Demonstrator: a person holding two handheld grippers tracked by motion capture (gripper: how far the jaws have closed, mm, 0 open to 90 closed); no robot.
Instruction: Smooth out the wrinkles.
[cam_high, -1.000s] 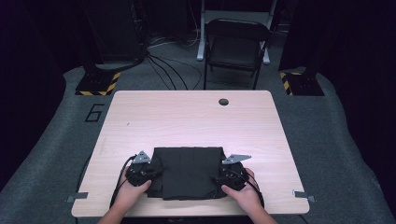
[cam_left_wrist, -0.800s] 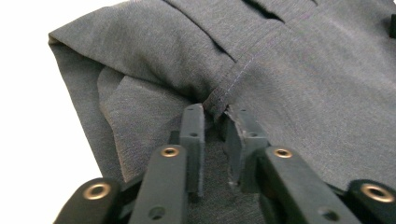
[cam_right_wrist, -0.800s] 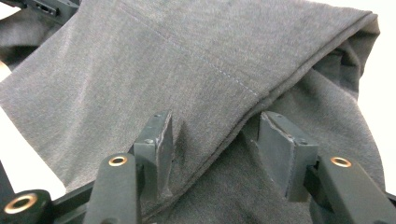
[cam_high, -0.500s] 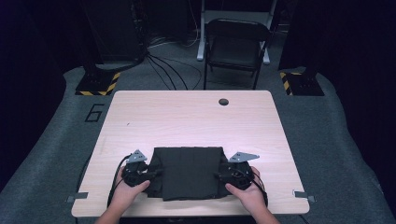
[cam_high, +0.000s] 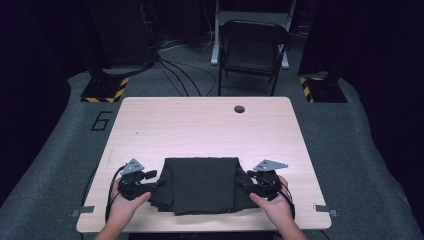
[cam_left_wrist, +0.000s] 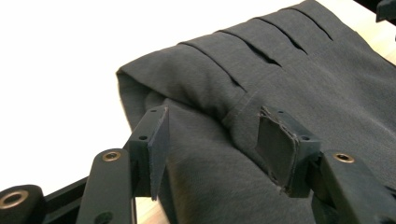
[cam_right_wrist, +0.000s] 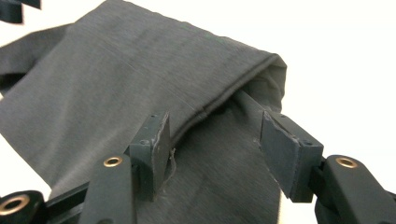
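Left hand (cam_high: 122, 207) comes in at the desk's near-left corner, holding the left claw (cam_high: 159, 184), a black body w/ a grey three-cornered plate on top and a cable looping back off it. Left claw is at the left edge of the cloth (cam_high: 202, 185). In the left gripper view its jaws stand wide apart and have just been opening; the flat, dark, slightly frayed pads (cam_left_wrist: 159, 142) sit either side of a soft hump of cloth but don't press it, so nothing is gripped.

Cloth is dark grey-black, matte, fine knit w/ a stitched seam; folded into a rough rectangle lying flat at the near-middle of the desk (cam_high: 200, 130), between the two claws. Left gripper view shows several stacked layers along one folded edge, like shallow steps. A bit of fabric sticks out at the lower left side.

Desk is pale wood-grain laminate, rectangular w/ rounded corners and a small round hole (cam_high: 239, 109) near the far edge.

Right claw (cam_high: 243, 184) is at the cloth's right edge, held by the right hand (cam_high: 274, 205). Same build, grey plate, cable. Jaws wide apart, have been opening slightly; pads straddle a rolled, hemmed fold of cloth w/o clamping it.

Beyond the desk: a black folding chair (cam_high: 252, 47) on grey carpet.
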